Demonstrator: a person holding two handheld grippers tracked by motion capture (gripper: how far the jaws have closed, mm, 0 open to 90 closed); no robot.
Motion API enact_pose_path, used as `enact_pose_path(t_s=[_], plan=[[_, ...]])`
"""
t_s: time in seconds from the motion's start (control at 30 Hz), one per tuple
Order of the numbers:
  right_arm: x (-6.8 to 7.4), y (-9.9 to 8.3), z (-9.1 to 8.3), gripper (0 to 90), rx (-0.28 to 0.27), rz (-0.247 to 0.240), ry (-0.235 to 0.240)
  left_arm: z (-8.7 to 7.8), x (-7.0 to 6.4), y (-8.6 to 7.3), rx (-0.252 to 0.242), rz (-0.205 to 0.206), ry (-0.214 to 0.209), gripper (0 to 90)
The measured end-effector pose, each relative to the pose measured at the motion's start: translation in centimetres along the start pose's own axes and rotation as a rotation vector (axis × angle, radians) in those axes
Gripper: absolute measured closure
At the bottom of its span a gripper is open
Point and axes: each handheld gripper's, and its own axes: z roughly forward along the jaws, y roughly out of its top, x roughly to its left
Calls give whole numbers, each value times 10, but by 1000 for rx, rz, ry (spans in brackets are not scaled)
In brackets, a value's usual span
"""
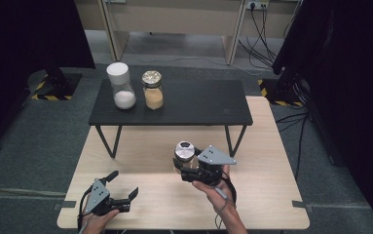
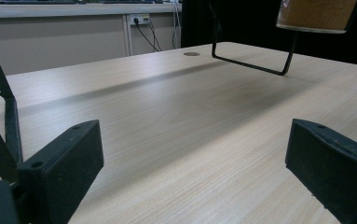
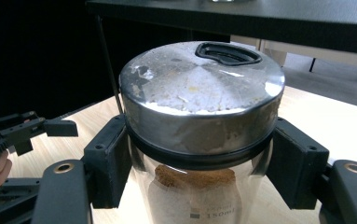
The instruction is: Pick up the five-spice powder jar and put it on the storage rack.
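Right gripper (image 1: 190,168): closed around a jar, one black finger (image 3: 106,161) on each side just under the lid, both touching the glass.
Held jar (image 3: 199,140): clear glass with a dull metal lid (image 3: 199,93) that has a black pour flap near its far edge; brown powder shows inside, well below the lid; upright; seen from above at (image 1: 184,152), near the middle of the bench and just in front of the black shelf's right leg. Whether its base rests on the bench or is lifted I cannot tell.
Left gripper (image 1: 123,191): fingers (image 2: 69,163) spread wide with nothing between them, low over the front left part of the bench, well apart from the held jar.
Bench (image 1: 262,195): light wood, bare around both grippers.
Black shelf (image 1: 198,105): a low shelf on thin metal legs standing across the far half of the bench.
White-lidded jar (image 1: 121,85): on the left part of the shelf, holding white powder.
Gold-lidded jar (image 1: 153,90): just beside it to the right, holding yellow-orange powder; the two stand close but apart.
Hands: the person's right hand (image 1: 213,187) grips the right gripper from behind; the left hand (image 1: 94,222) holds the other at the bench's front edge.
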Motion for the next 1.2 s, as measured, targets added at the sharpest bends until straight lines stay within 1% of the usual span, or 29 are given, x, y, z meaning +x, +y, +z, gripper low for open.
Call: enact_pose_path(t_s=[0.43, 0.73, 0.97, 1.2], plan=[[2, 16, -2, 309, -3, -16, 16, 0, 0, 0, 0, -1, 0, 38], [3, 23, -2, 309, -5, -24, 24, 0, 0, 0, 1, -2, 0, 37], [2, 29, -2, 309, 5, -31, 31, 0, 1, 0, 1, -3, 0, 38], [3, 40, -1, 309, 3, -40, 40, 0, 0, 0, 1, -3, 0, 37]])
